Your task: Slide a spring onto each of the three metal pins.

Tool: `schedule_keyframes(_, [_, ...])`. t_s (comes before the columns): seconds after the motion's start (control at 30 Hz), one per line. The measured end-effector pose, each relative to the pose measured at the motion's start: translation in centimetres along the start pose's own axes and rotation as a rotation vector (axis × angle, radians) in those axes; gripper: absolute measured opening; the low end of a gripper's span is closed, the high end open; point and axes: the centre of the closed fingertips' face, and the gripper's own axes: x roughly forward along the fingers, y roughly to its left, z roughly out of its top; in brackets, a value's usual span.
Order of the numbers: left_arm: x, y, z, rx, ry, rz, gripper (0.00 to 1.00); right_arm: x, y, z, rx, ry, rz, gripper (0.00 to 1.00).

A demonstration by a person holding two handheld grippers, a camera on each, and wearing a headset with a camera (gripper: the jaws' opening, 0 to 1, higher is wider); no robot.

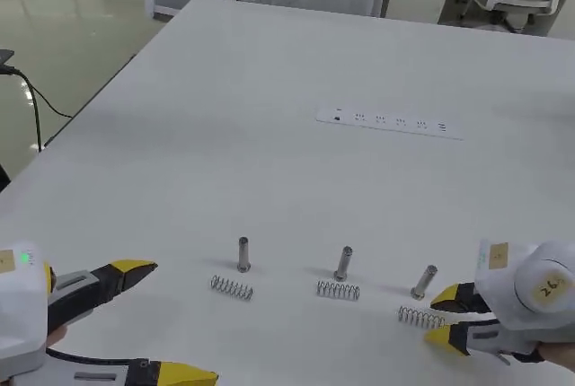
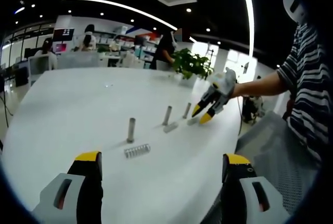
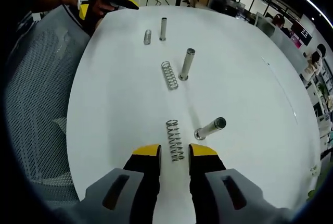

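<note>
Reaching for which spring, would you say?

The right spring (image 3: pixel 175 139). The right gripper (image 1: pixel 440 316) hovers low at the near edge of the surface (image 1: pixel 269 117), toward its right corner. Its jaws are parted just enough to straddle the spring's near end, one on each side. They look released, not pinching it yet.

Why come at it end-on?

My guess is that gripping the near end leaves the far end free to go over the right pin (image 1: pixel 424 282), which stands just beside it.

And the others?

The same layout repeats along the near edge. The middle pin (image 1: pixel 343 263) has the middle spring (image 1: pixel 338 290) lying just in front, and the left pin (image 1: pixel 243 254) has the left spring (image 1: pixel 231 288). Each coil lies on its side close to its own pin, so each carry should be short. All three pins are bare.

The left gripper (image 1: pixel 166 319)?

It hovers by the near left corner, jaws spread wide, holding nothing, apart from the left spring. It is probably kept clear so the right has room, or ready to steady a pin.

Biggest risk?

A thin coil squirting out of the jaws, I'd judge, or snagging on the pin's top.
</note>
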Motion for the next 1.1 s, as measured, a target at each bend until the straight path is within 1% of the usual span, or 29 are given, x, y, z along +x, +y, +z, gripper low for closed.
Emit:
schedule_keyframes(0.17, [0.0, 0.0, 0.0, -0.003, -0.002, 0.001, 0.93, 0.5, 0.1, -0.3, -0.012, 0.019, 0.013, 0.16])
schedule_keyframes(0.33, [-0.1, 0.0, -0.2, -0.005, 0.0, 0.005, 0.93, 0.5, 0.5, -0.3, -0.029, 0.026, 0.035, 0.08])
schedule_keyframes(0.43, [-0.2, -0.1, -0.3, -0.008, -0.001, 0.006, 0.92, 0.5, 0.6, -0.2, -0.047, 0.017, 0.033, 0.08])
schedule_keyframes(0.57, [-0.1, -0.3, -0.5, -0.007, 0.007, -0.002, 0.92, 0.5, 0.7, -0.2, -0.047, 0.01, 0.036, 0.08])
schedule_keyframes(0.6, [0.0, -0.4, -0.4, -0.005, 0.008, -0.004, 0.92, 0.5, 0.8, -0.2, -0.031, 0.007, 0.045, 0.08])
schedule_keyframes(0.67, [0.2, -0.8, -0.2, 0.002, 0.01, -0.015, 0.92, 0.5, 0.8, -0.2, -0.035, 0.007, 0.044, 0.08])
schedule_keyframes(0.77, [0.4, -1.0, 0.1, 0.007, 0.006, -0.022, 0.92, 0.4, 1.0, -0.2, -0.049, 0.011, 0.036, 0.08])
schedule_keyframes(0.83, [0.4, -1.1, 0.1, 0.011, 0.009, -0.028, 0.92, 0.4, 1.0, -0.2, -0.073, 0.021, 0.023, 0.08])
schedule_keyframes(0.9, [0.5, -1.2, 0.1, 0.016, 0.016, -0.034, 0.92, 0.2, 1.2, -0.2, -0.082, 0.02, 0.027, 0.08])
schedule_keyframes(1.0, [0.8, -1.7, 0.0, 0.025, 0.029, -0.057, 0.9, -0.2, 1.2, 0.1, -0.082, 0.011, 0.028, 0.08])
schedule_keyframes(1.1, [1.3, -2.3, 0.3, 0.027, 0.03, -0.087, 0.9, -0.6, 1.3, 0.6, -0.08, -0.002, 0.025, 0.08])
